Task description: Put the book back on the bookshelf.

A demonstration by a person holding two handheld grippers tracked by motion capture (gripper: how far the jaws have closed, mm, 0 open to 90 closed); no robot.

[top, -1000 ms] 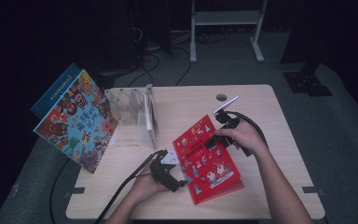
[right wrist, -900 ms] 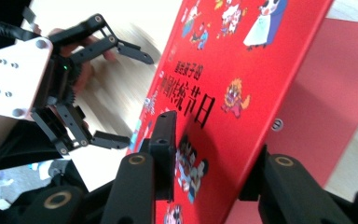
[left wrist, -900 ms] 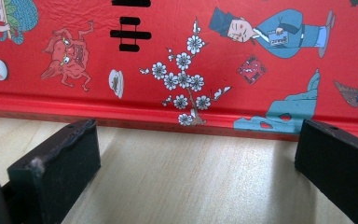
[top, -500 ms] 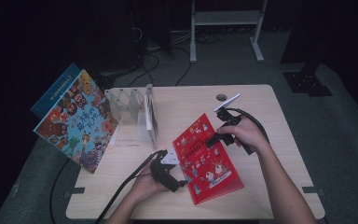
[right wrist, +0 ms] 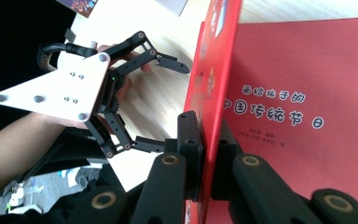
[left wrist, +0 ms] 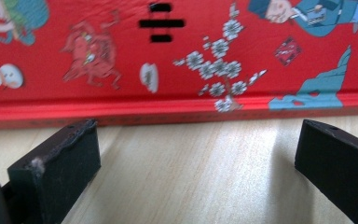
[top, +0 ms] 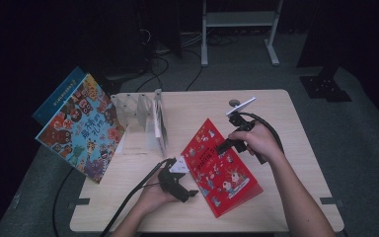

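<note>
- Pinching only the front cover of the red picture book (top: 220, 170), the right gripper (top: 225, 146) is clamped on the cover's edge; in the right gripper view the cover (right wrist: 212, 88) stands lifted, with the title page (right wrist: 307, 107) showing beneath it.
- Risk: the thin cover could crease or tear near the spine if it is pulled higher, since the pages' weight hangs from it.
- Risk: the book could slide across the table (top: 296, 118), as nothing pins it; the left gripper (top: 190, 190) waits with jaws spread wide, just beside the spine (left wrist: 177, 112) but not touching it.
- Location: the book lies at the table's 5 o'clock area, well apart from the clear book stand (top: 140, 116) at 10 o'clock.
- Orientation: its long axis runs from 11 to 5 o'clock, with the spine facing 8 o'clock toward the left gripper.
</note>
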